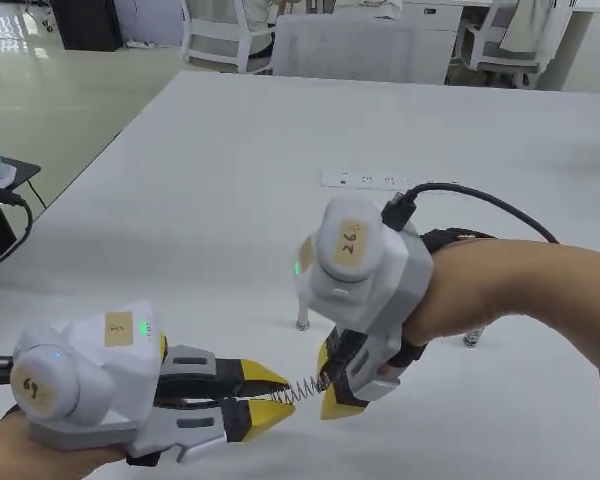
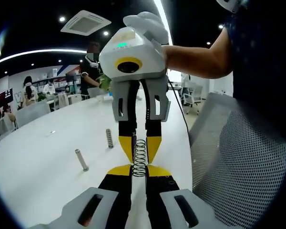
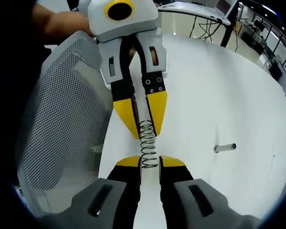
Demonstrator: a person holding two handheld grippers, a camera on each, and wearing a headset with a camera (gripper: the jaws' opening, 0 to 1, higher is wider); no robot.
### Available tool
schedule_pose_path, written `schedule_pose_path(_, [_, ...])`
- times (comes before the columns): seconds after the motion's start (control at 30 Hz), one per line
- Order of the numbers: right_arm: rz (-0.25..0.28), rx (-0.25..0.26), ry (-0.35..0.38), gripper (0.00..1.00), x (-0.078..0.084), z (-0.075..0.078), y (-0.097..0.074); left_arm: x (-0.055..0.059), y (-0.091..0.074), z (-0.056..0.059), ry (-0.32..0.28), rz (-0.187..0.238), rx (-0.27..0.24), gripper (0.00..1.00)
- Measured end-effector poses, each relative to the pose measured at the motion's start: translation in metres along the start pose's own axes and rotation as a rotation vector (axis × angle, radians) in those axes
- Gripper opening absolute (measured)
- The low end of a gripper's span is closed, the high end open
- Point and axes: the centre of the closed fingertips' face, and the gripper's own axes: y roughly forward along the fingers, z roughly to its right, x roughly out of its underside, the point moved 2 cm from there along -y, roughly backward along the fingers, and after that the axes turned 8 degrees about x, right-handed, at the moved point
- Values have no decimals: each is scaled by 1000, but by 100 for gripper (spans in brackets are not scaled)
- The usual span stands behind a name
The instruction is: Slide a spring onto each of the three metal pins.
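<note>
Hanging between the left gripper point(image 1: 280, 402) and right gripper point(image 1: 332, 392), each clamped on one end above the worktop point(image 1: 230, 150), the spring point(image 1: 302, 388) could stretch or ping away if either pulls before the other lets go.

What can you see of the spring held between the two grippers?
The spring is a thin silver-grey wire coil, open-wound and straight. It is held roughly level over the white table. One end sits between the yellow jaw tips of the left gripper, the other between those of the right gripper; both look closed on it.
</note>
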Motion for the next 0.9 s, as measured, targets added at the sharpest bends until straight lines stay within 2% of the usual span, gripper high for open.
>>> schedule_pose_path(0.17, [8,0,-2,10,-3,-1,0,-2,0,0,8,-1,-1,2])
schedule_pose_path(0.43, [17,13,-10,9,-7,0,-3,2,2,1,-4,-9,2,2])
schedule_pose_path(0.9, [55,30,-33,9,-23,2,-13,5,2,0,-8,-19,6,2])
